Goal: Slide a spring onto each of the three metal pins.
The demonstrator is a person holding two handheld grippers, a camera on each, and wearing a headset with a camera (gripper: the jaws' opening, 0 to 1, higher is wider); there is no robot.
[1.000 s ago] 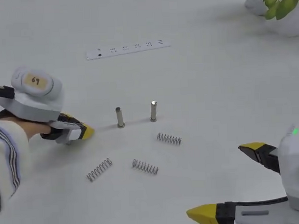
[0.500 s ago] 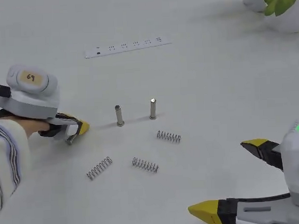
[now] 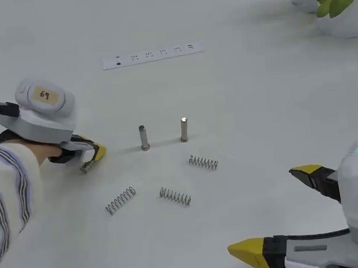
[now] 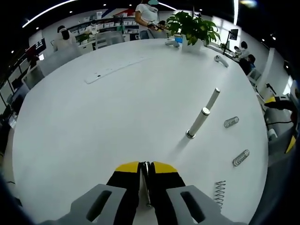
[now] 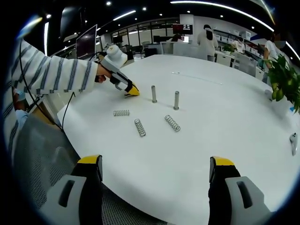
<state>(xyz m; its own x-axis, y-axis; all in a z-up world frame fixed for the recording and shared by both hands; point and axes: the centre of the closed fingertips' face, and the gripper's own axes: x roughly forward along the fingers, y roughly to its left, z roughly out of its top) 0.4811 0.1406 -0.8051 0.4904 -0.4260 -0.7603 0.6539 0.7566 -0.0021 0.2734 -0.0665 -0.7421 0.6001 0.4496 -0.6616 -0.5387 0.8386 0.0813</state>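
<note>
Head view: no spring is on a pin yet, so I judge the whole task is left to do. Two pins (image 3: 143,138), (image 3: 183,130) stand upright near the middle of the surface (image 3: 254,96), close together. The three springs (image 3: 203,162), (image 3: 175,196), (image 3: 120,201) lie flat on the side toward my near edge, clear of the pins and of each other. My left claw (image 3: 88,158), toward the left edge, is clamped on a thin metal rod (image 3: 84,168). I take it for the third pin; its end pokes out past the tips, low by the surface. My right claw (image 3: 276,213) sits by the near edge on the right, jaws wide apart, holding and touching nothing.

Left gripper view: my jaws are pinched tight on the rod (image 4: 146,183), which runs straight out between them. The standing pins rise ahead to the right, with the springs beyond them toward the right edge.

Right gripper view: my jaws are spread wide and empty over the near edge. The springs lie between me and the pins, and the left claw (image 5: 126,88) is beside them toward the far-left edge.

By my reckoning that pin has to be stood up first, and then all three springs go on.
</note>
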